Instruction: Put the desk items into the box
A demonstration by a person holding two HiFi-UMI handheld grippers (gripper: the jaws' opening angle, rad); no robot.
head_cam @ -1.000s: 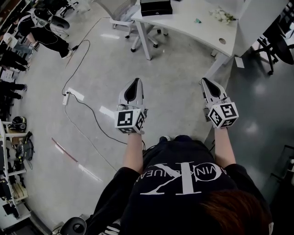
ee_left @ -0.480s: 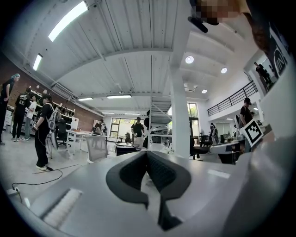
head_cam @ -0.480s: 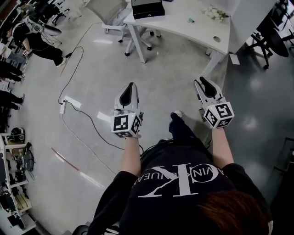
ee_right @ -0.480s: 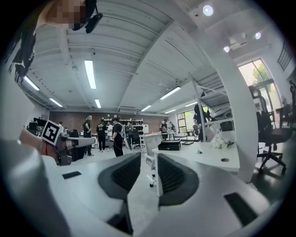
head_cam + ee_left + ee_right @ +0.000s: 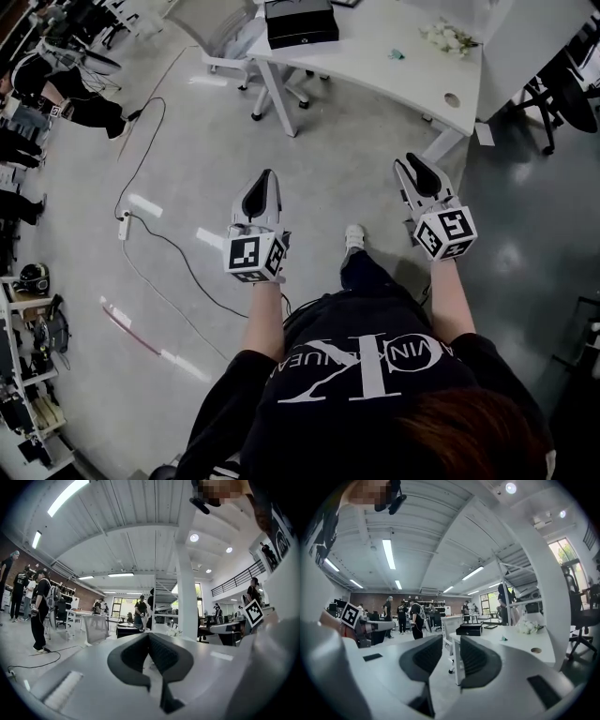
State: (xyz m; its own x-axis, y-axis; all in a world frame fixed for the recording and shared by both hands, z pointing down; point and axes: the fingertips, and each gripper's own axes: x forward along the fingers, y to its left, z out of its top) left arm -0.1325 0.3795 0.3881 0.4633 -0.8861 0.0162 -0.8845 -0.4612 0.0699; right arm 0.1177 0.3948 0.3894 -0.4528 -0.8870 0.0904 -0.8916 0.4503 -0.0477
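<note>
A white desk [image 5: 375,70] stands ahead at the top of the head view. On it sit a black box [image 5: 300,21], a small teal item [image 5: 397,54] and a bunch of white flowers [image 5: 450,37]. I hold both grippers out over bare floor, well short of the desk. My left gripper [image 5: 266,175] is shut and empty; its pads meet at the tip [image 5: 150,635]. My right gripper [image 5: 409,161] holds nothing, and a narrow gap shows between its pads [image 5: 451,641]. Past that gap I see the black box [image 5: 469,629], the teal item [image 5: 503,639] and the flowers [image 5: 529,627].
An office chair [image 5: 211,19] stands left of the desk. A cable [image 5: 169,244] and power strip [image 5: 123,225] lie on the floor at left. Several people [image 5: 405,616] stand in the background. A black chair [image 5: 562,94] is at right, shelves [image 5: 28,328] at far left.
The person has stepped forward: the desk sits nearer and lower in the head view. One foot has moved ahead. Both grippers keep their pose and spacing.
</note>
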